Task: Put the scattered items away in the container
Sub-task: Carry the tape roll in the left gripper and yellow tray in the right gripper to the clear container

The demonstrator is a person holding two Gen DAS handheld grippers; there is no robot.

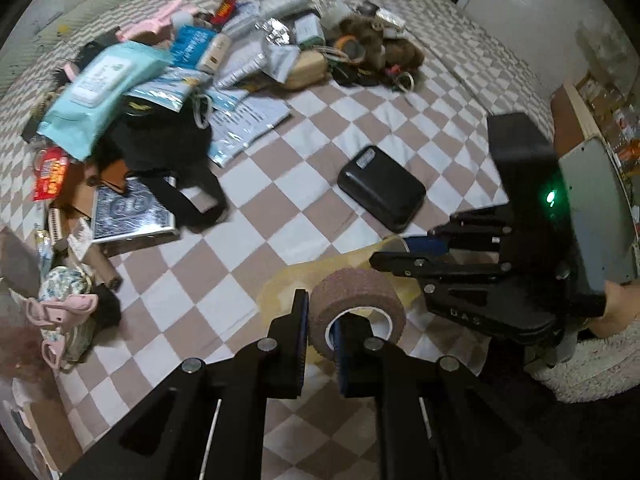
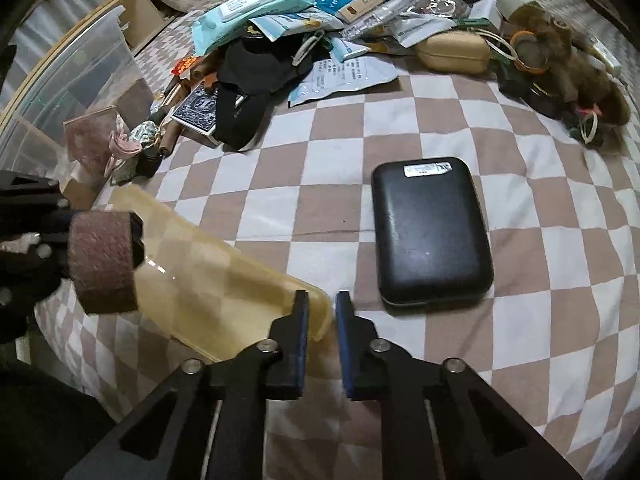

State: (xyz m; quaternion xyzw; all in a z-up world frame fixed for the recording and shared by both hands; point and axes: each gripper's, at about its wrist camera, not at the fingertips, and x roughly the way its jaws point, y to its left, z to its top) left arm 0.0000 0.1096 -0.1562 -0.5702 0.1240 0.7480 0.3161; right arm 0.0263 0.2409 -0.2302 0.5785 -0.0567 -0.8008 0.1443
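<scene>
— Left gripper [image 1: 322, 322] of mine pinches the brown bandage roll [image 1: 356, 312] by its wall, one finger inside the core, low in the frame over the yellowish tray [image 1: 280, 284].

— And your right?

— Right gripper [image 2: 322, 312] is clamped on that tray's rim [image 2: 320, 320]. I see nothing lying inside the tray.

— Anything else nearby?

— A black case [image 2: 432, 232] lies on the checkered cloth [image 2: 540, 280] just beyond; the clutter pile [image 2: 280, 40] sits along the top, a clear bin [image 2: 72, 80] upper left.
</scene>
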